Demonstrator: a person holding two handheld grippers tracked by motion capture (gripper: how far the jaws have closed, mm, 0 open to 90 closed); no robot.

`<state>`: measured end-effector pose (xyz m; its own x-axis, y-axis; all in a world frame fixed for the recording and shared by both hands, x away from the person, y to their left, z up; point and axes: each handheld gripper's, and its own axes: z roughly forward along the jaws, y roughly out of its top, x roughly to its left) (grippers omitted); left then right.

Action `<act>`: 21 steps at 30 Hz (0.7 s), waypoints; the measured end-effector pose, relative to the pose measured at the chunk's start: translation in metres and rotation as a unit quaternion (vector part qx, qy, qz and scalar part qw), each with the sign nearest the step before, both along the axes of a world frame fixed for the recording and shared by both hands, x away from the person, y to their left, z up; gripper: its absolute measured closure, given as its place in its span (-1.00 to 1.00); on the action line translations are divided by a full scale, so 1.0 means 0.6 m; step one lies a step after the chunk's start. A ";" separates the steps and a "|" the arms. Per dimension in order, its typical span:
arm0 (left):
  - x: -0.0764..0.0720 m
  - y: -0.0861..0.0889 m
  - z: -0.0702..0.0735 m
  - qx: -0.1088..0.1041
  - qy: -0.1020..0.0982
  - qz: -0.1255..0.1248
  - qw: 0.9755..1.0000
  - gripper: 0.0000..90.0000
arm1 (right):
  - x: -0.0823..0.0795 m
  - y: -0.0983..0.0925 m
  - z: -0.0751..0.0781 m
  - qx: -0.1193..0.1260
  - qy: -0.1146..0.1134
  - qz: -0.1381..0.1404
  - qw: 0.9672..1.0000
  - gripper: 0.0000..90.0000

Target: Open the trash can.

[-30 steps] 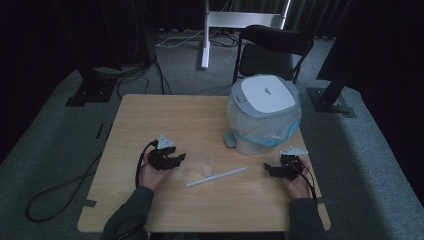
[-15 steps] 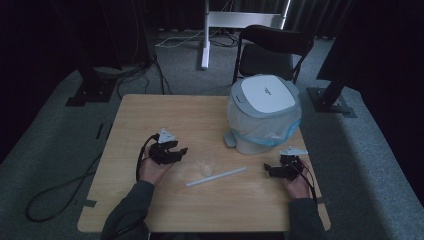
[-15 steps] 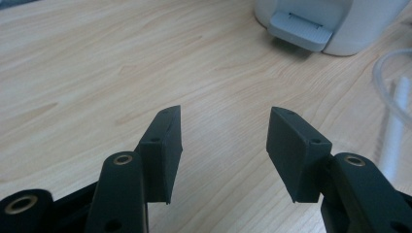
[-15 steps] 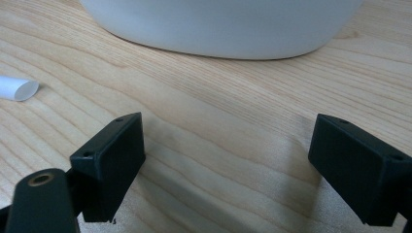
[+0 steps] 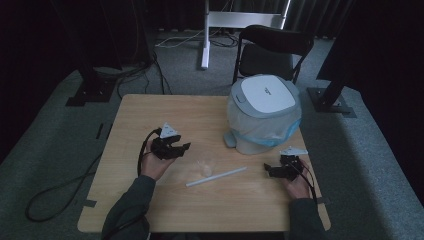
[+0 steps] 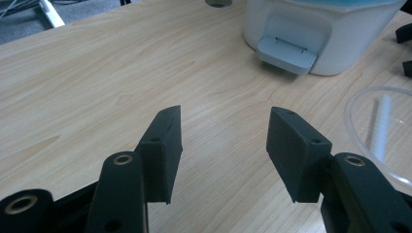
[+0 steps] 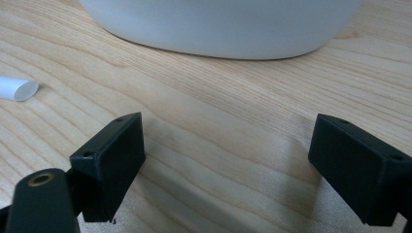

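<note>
Nothing is picked up yet, as far as I can judge. The thin white plastic tube [image 5: 216, 177] lies flat on the pale wooden table [image 5: 135, 120], between the hands, near a clear round plastic lid [image 6: 376, 128]. The left gripper [image 5: 181, 147] hovers with jaws apart, empty. The right gripper [image 5: 269, 171] rests low, also gaping and empty. The white lidded bin with a blue-edged liner [image 5: 264, 115] stands at the far right, lid down.

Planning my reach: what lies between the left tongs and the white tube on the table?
In the high view, a clear cup sits between the left tongs and the white tube.
</note>
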<state>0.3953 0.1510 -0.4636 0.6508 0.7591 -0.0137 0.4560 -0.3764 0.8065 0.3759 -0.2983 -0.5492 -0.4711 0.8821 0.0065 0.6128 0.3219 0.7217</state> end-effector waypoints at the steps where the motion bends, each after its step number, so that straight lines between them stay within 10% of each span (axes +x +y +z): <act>1: 0.000 0.000 0.002 -0.001 -0.001 -0.002 1.000 0.04 | 0.000 0.000 0.000 0.000 0.000 0.000 1.000 -0.73; 21: 0.011 -0.009 0.042 -0.014 -0.015 -0.015 1.000 0.07 | 0.000 0.000 0.000 0.001 0.000 -0.001 1.000 -0.73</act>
